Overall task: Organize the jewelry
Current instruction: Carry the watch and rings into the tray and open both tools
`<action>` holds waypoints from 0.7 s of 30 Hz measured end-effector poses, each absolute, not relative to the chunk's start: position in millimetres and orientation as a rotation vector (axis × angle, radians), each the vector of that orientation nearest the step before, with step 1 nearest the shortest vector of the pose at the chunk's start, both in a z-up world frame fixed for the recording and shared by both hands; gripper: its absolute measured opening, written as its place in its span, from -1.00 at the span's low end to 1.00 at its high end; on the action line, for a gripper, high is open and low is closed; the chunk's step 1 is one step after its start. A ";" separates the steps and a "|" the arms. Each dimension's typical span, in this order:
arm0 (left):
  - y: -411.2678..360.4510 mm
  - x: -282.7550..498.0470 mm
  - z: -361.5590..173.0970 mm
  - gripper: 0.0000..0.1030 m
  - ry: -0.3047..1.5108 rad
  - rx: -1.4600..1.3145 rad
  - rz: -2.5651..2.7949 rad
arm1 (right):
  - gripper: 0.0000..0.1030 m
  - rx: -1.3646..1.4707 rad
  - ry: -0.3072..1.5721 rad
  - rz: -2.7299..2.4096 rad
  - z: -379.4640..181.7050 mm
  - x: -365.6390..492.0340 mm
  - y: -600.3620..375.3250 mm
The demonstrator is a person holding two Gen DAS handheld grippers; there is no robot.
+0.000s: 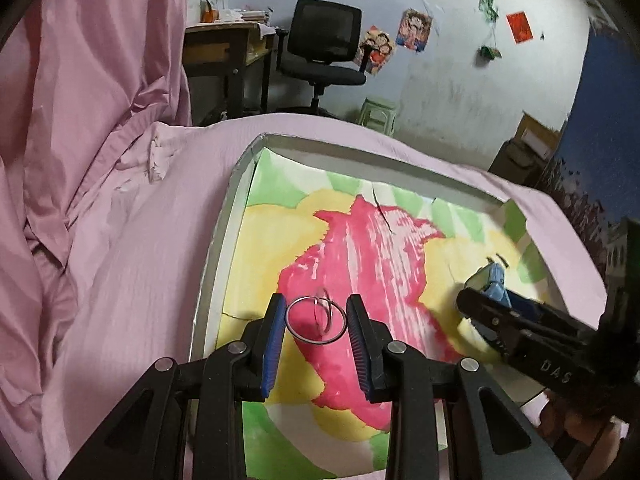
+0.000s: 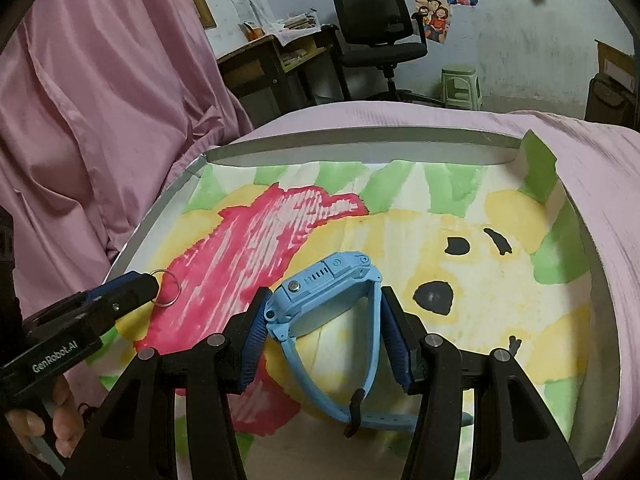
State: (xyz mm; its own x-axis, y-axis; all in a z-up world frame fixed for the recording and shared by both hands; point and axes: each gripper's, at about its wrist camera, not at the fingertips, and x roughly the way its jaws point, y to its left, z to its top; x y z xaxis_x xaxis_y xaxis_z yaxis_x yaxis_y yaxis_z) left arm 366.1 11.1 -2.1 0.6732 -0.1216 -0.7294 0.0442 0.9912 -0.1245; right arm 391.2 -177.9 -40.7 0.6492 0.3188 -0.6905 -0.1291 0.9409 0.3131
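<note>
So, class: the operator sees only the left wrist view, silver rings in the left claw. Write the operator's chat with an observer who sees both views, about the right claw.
Operator: What is that blue thing at my right claw?
Observer: A light-blue watch, clamped in the right claw.
Operator: Anything painted beside it that I can't make out?
Observer: Yes, black blobs like a face on the painted paper.

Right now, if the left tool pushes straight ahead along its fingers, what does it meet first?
The linked metal rings already lie between the fingers of the left tool; beyond them only the painted tray liner, then probably the tray's far wall.
</note>
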 end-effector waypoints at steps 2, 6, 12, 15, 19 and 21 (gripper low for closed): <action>10.1 367.6 -2.5 -0.43 0.835 -0.083 -0.093 | -0.05 0.247 0.831 0.256 -40.6 390.7 -177.1; 12.1 363.4 0.0 -0.30 0.823 -0.103 -0.116 | 0.01 0.249 0.821 0.272 -38.9 390.1 -181.7; 21.9 337.5 20.4 0.36 0.690 -0.187 -0.119 | 0.34 0.249 0.682 0.261 -13.2 357.9 -198.4; 20.2 315.2 33.9 0.52 0.609 -0.185 -0.121 | 0.52 0.236 0.604 0.259 0.2 335.7 -205.2; 17.2 284.6 46.2 0.67 0.508 -0.158 -0.116 | 0.85 0.231 0.484 0.259 18.2 300.8 -210.8; 16.2 266.6 51.3 0.82 0.456 -0.145 -0.113 | 0.89 0.217 0.425 0.255 27.9 280.2 -211.2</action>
State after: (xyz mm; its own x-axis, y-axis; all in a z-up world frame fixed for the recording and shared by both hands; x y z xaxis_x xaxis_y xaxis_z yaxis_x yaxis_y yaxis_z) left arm 266.6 16.2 51.3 0.8920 -0.1409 -0.4295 0.0760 0.9834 -0.1649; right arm 280.2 -211.2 27.9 0.8803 0.2874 -0.3775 -0.1974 0.9454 0.2594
